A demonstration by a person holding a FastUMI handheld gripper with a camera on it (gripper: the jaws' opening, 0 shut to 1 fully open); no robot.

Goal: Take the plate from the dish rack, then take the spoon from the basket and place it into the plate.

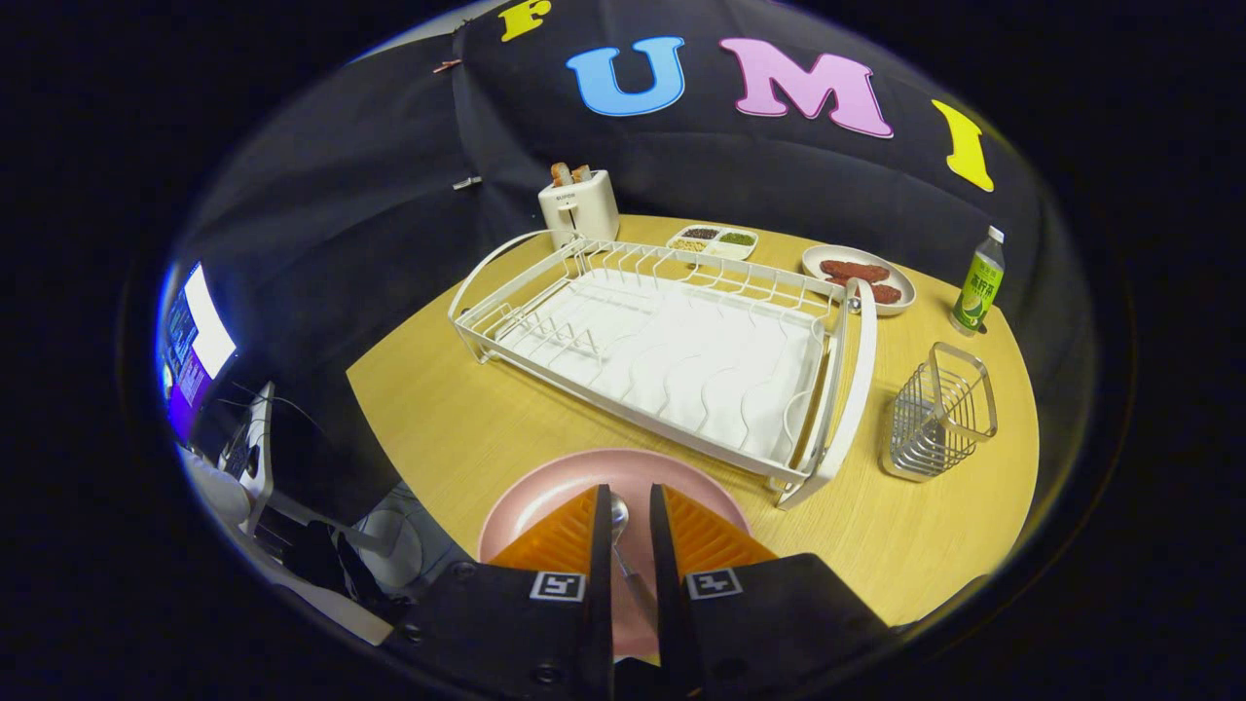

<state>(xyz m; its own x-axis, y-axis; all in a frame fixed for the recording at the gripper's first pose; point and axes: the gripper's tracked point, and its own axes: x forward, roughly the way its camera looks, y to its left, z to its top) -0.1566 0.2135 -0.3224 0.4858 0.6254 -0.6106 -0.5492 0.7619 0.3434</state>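
Note:
A pink plate (545, 497) lies on the wooden table (438, 409) in front of the white dish rack (672, 341), directly under my fingers. A metal spoon (620, 513) lies between the fingers, bowl pointing toward the rack and handle running back toward me. My gripper (630, 521) hovers just over the plate with the fingers slightly parted. Pink plate shows on both sides of the spoon's handle, so neither finger presses on it. The wire basket (939, 414) stands to the right of the rack with nothing in it.
Beyond the rack stand a white toaster (579, 206), a divided dish of seeds (714, 240) and a plate of sausages (859, 276). A green bottle (977, 284) is at the far right. The table's near-left edge drops off toward a monitor (200, 346).

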